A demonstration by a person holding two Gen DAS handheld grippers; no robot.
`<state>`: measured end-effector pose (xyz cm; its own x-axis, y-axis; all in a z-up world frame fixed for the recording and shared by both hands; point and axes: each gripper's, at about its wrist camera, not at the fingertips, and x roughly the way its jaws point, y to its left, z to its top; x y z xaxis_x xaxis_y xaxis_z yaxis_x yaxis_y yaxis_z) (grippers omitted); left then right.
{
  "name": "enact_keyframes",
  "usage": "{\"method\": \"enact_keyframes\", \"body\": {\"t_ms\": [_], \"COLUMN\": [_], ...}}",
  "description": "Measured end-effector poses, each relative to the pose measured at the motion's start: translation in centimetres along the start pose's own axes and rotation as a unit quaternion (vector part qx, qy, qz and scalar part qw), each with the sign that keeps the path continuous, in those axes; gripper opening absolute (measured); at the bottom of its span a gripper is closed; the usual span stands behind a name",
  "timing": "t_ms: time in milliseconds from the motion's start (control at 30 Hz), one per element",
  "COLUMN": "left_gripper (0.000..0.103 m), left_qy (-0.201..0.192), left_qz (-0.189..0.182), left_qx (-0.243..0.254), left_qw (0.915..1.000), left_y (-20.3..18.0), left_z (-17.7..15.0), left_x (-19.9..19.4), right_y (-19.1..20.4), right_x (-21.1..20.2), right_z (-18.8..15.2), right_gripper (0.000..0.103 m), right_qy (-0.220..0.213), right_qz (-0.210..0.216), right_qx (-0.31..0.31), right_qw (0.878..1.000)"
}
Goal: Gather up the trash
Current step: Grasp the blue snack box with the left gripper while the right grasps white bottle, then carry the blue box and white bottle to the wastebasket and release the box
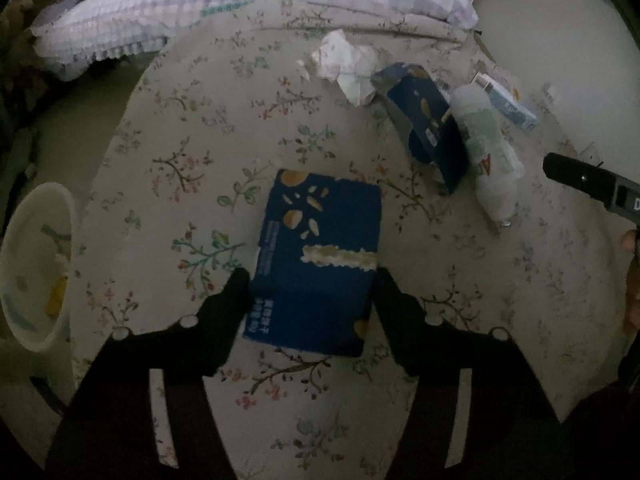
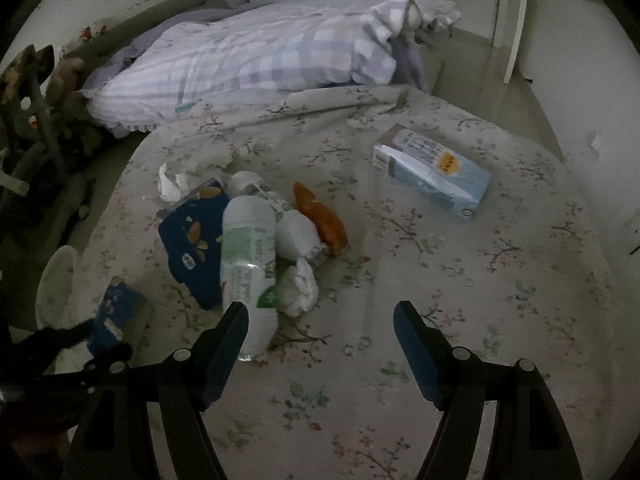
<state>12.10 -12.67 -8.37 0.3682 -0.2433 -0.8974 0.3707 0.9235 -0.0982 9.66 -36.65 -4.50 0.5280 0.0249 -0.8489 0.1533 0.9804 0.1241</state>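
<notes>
On the floral bedspread (image 1: 180,128) lies a dark blue snack box (image 1: 320,240). My left gripper (image 1: 312,280) is shut on it, one finger against each long side of its near end. My right gripper (image 2: 320,316) hangs open above the bedspread, nothing gripped. A clear plastic bottle (image 2: 248,248) lies with its near end just inside the gripper's left finger. Around the bottle sit a second, torn blue box (image 2: 192,236), crumpled white tissue (image 2: 300,284), a white wad (image 2: 298,236) and an orange wrapper (image 2: 320,220). A light blue carton (image 2: 432,172) lies apart at the right.
A white bin (image 1: 36,272) stands off the bed's left edge. A checked pillow (image 2: 248,52) lies at the head of the bed, with soft toys (image 2: 44,92) to its left. More tissue (image 1: 344,60) lies near the pillow. White walls and a door frame stand at the right.
</notes>
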Motion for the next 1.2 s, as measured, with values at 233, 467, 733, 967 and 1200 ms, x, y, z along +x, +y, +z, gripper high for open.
{"method": "enact_keyframes", "body": {"t_ms": [233, 467, 733, 967, 1200], "left_gripper": [0.063, 0.063, 0.063, 0.063, 0.063], "left_qy": [-0.017, -0.029, -0.039, -0.060, -0.083], "left_qz": [-0.021, -0.025, -0.033, -0.042, -0.039], "left_qx": [-0.016, -0.031, -0.047, -0.070, -0.108], "left_qw": [0.9995, 0.9988, 0.9976, 0.9949, 0.9899], "left_y": [0.3, 1.3, 3.1, 5.5, 9.5], "left_z": [0.6, 1.0, 0.8, 0.5, -0.4], "left_x": [-1.2, -2.1, -3.3, -5.3, -7.7], "right_y": [1.1, 2.7, 3.0, 4.0, 6.4], "right_x": [0.7, 3.5, 6.2, 4.2, 1.3], "right_z": [0.8, 1.6, 1.6, 2.2, 3.0], "right_gripper": [0.072, 0.056, 0.034, 0.032, 0.032], "right_qy": [-0.001, 0.025, 0.057, 0.036, 0.002], "right_qz": [0.035, 0.041, 0.032, 0.023, 0.048], "right_qx": [0.012, 0.005, 0.013, 0.007, 0.010], "right_qw": [0.999, 0.999, 0.998, 0.999, 0.999]}}
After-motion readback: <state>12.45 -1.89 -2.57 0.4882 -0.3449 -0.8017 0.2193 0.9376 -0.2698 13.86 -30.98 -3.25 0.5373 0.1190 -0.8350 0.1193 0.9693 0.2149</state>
